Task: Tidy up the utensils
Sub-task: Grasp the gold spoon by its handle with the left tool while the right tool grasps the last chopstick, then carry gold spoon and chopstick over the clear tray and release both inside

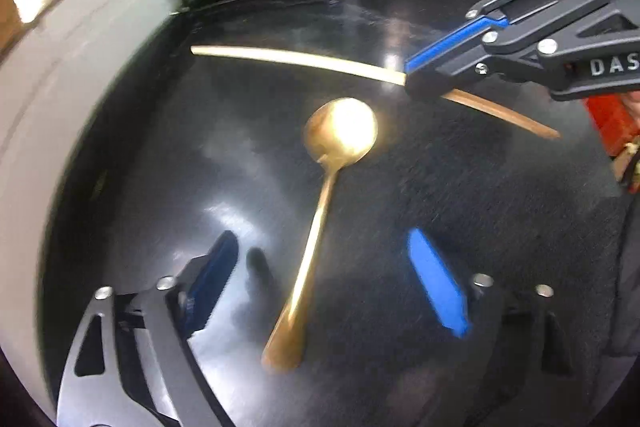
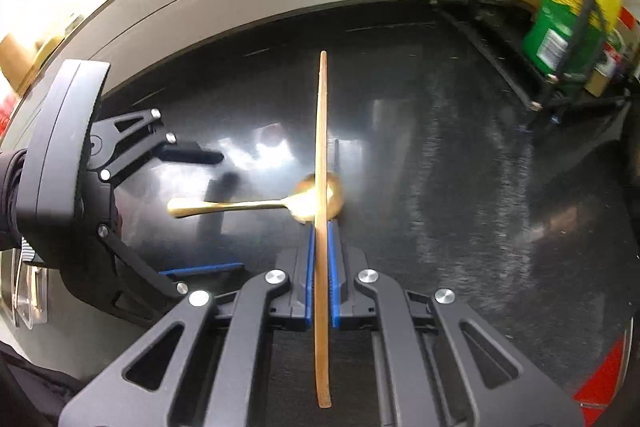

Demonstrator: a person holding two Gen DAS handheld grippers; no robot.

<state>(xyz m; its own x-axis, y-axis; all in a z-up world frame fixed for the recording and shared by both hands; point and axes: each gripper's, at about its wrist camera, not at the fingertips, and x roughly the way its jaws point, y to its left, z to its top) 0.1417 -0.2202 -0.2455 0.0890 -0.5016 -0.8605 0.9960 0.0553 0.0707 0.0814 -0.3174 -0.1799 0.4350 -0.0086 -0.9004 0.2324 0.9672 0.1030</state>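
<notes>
"DAS…" lettering on right gripper (image 1: 416,77) clamping chopstick (image 1: 296,61)

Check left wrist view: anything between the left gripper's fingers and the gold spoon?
Nothing. The left gripper stands open astride the gold spoon, with bare black counter either side of its handle.

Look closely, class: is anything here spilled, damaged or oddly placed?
Nothing stands out. The gold spoon lies flat on the dark counter; the right gripper holds a wooden chopstick cleanly. No spills or damage show.
</notes>
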